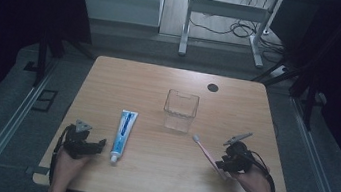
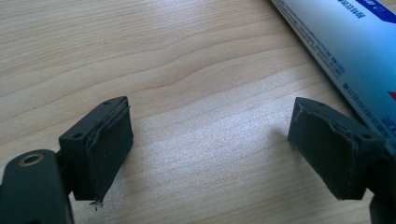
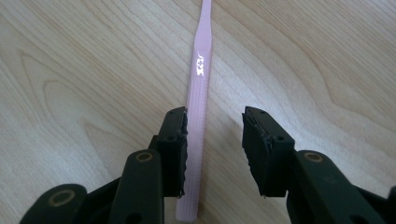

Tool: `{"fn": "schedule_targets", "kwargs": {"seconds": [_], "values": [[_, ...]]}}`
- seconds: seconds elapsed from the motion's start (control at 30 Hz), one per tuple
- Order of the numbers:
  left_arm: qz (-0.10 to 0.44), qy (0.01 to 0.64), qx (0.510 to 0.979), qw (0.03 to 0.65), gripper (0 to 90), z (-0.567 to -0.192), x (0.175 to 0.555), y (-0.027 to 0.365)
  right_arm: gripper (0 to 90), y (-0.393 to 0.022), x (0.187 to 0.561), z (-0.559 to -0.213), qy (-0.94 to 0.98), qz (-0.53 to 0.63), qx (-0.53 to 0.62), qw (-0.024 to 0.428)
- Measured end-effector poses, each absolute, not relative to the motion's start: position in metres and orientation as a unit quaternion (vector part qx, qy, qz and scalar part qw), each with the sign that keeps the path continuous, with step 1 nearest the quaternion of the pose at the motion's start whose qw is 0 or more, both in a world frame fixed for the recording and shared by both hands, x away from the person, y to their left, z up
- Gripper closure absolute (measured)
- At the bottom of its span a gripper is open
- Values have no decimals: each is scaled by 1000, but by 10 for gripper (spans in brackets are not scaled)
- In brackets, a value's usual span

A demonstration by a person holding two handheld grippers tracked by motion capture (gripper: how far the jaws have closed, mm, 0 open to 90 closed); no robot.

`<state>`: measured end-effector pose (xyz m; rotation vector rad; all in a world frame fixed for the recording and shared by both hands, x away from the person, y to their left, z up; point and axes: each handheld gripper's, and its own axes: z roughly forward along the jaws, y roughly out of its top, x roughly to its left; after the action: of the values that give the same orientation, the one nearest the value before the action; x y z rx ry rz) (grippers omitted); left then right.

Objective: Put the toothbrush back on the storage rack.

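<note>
Both tongs low over the table, a pink toothbrush at the right one.

High view: right gripper [image 1: 225, 167] at the toothbrush [image 1: 206, 154]; left gripper [image 1: 97, 145] just beside the toothpaste tube [image 1: 123, 135].
Left gripper view: jaws wide apart, nothing between.
Right gripper view: jaws parted, handle along one pad, unclamped.

toothbrush [image 3: 200, 84] handle: small white mark/logo printed on pink, too blurred to read.
toothpaste tube [image 2: 348, 51] side: rows of tiny blue print + larger blue letters nr the edge, cut off, illegible.
toothpaste tube, high view [image 1: 124, 129]: blue/white label, lettering too small to make out.
</note>
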<state>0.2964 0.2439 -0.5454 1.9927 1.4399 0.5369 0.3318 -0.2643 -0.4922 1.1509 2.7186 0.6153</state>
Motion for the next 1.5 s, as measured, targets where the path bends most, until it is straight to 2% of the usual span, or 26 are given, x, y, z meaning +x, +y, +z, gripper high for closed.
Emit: {"fn": "schedule_targets", "kwargs": {"seconds": [0.43, 0.83, 1.03, 1.5], "values": [[203, 545, 753, 308, 140, -545, 296, 244, 649, -231, 355, -492, 924, 126, 358, 42], [203, 544, 753, 308, 140, -545, 296, 244, 731, -206, 372, -499, 932, 66, 356, 27], [203, 545, 753, 308, 139, -545, 296, 244, 775, -200, 378, -499, 931, 51, 361, 22], [203, 544, 754, 307, 139, -545, 296, 244, 791, -202, 379, -497, 930, 64, 362, 13]]}}
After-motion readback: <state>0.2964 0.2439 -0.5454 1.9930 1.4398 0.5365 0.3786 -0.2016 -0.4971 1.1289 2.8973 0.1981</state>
